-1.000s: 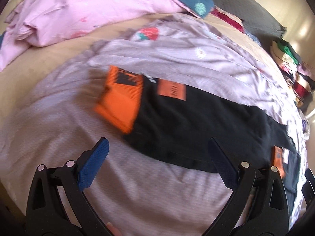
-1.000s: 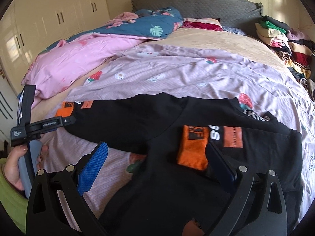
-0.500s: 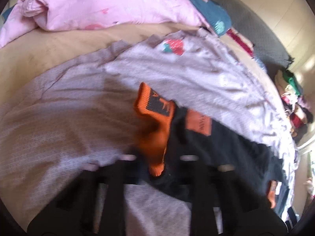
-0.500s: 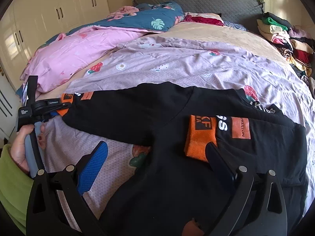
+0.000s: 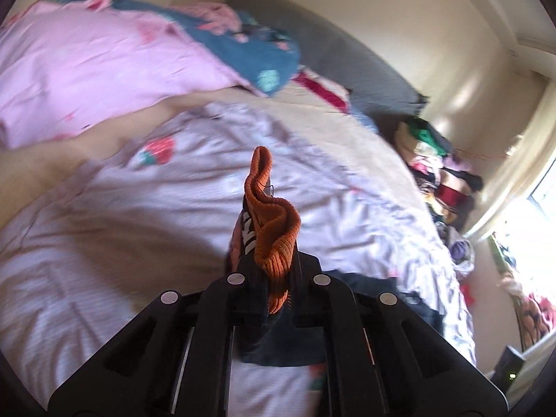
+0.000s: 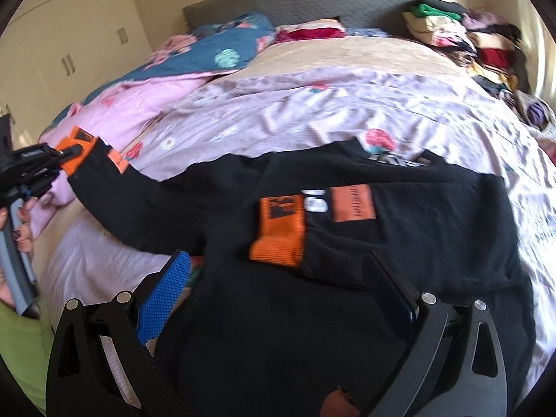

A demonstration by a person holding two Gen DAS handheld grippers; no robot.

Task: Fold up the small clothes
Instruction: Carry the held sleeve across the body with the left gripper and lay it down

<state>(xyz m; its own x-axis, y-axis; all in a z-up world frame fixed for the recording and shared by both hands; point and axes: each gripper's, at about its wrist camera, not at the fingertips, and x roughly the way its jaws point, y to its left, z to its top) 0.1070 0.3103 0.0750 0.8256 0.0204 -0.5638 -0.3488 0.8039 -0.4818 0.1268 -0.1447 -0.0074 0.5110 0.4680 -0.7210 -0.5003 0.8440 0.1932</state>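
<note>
A black sweatshirt (image 6: 399, 250) with orange cuffs lies spread on the lilac bedspread (image 6: 312, 111). My left gripper (image 5: 274, 274) is shut on the orange cuff (image 5: 274, 229) of one sleeve and holds it lifted off the bed; in the right wrist view that gripper (image 6: 66, 154) shows at the far left with the sleeve (image 6: 139, 205) stretched from it. The other sleeve is folded across the body, its orange cuff (image 6: 279, 232) lying flat. My right gripper (image 6: 274, 288) is open and empty just above the sweatshirt's lower part.
A pink duvet (image 5: 104, 69) and a blue floral quilt (image 6: 222, 55) lie at the bed's left and head. A grey headboard (image 6: 295, 3) stands behind. A pile of clothes (image 6: 469, 38) sits at the far right. White wardrobes (image 6: 69, 45) stand at left.
My left gripper closed on the orange sleeve cuff and lifted it off the bed, pulling the sleeve out to the left. My right gripper stayed open and hovering.
</note>
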